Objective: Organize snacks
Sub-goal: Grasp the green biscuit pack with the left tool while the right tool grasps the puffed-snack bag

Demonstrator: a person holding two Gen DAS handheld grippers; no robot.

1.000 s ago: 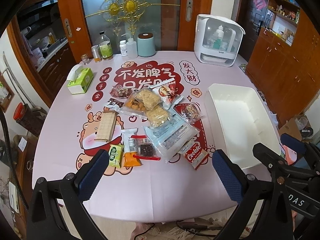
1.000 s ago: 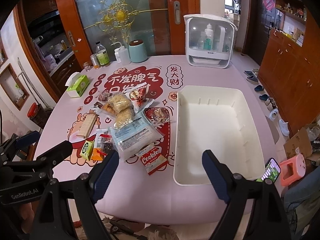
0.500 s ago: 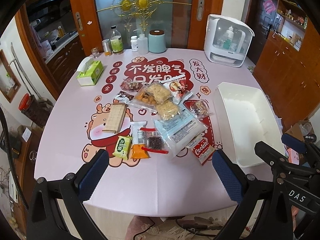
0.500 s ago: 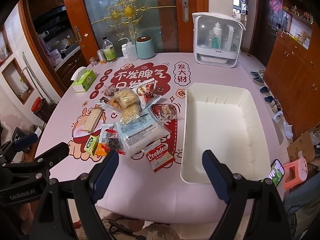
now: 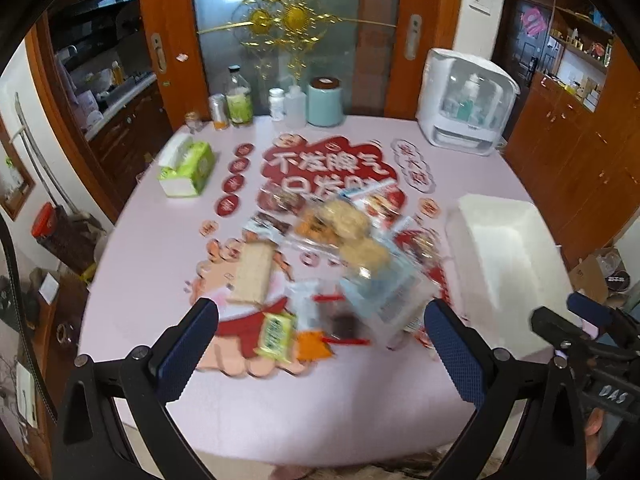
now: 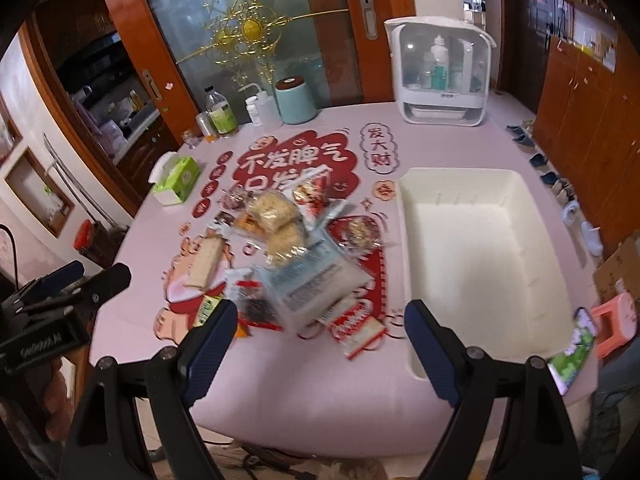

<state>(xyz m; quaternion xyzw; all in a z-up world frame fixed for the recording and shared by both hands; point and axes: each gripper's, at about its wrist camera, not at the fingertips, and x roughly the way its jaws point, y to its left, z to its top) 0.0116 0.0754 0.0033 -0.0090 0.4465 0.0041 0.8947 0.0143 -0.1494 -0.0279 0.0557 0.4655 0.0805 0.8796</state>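
Snacks (image 6: 296, 256) all loose in a heap at frame centre on the pink bench (image 6: 304, 376), none yet in the white bin (image 6: 484, 256), which sits empty at right of the right wrist view.

Right gripper (image 6: 316, 344): fingers (image 6: 208, 344) spread wide, nothing between them, hanging over the near bench edge, short of the heap. Left gripper (image 5: 320, 344): fingers (image 5: 184, 344) also wide apart, empty, low in its frame, just shy of the small green pack (image 5: 276, 334) and orange pack (image 5: 314, 346).

Outward: red cookie pack (image 6: 356, 330) nearest the right fingers, big clear blue-printed bag (image 6: 316, 280) above it, rice cakes (image 6: 276, 216) beyond, wafer pack (image 6: 204, 260) at left. Green tissue box (image 6: 176, 180) upper left, bottles (image 6: 222, 114) and teal canister (image 6: 296, 100) at top.

Risks:
- Packs overlap; grabbing the big bag likely drags or flips its neighbours.
- Slick film wrappers may slip out of a pinch.
- Rice cakes would crush under a hard squeeze.
- Both views are motion-blurred, so aim is unreliable right now.

Text: bench mat shows large Chinese characters; blur makes them and the pack labels unsafe to read. "DAS" on the other gripper in the left view.
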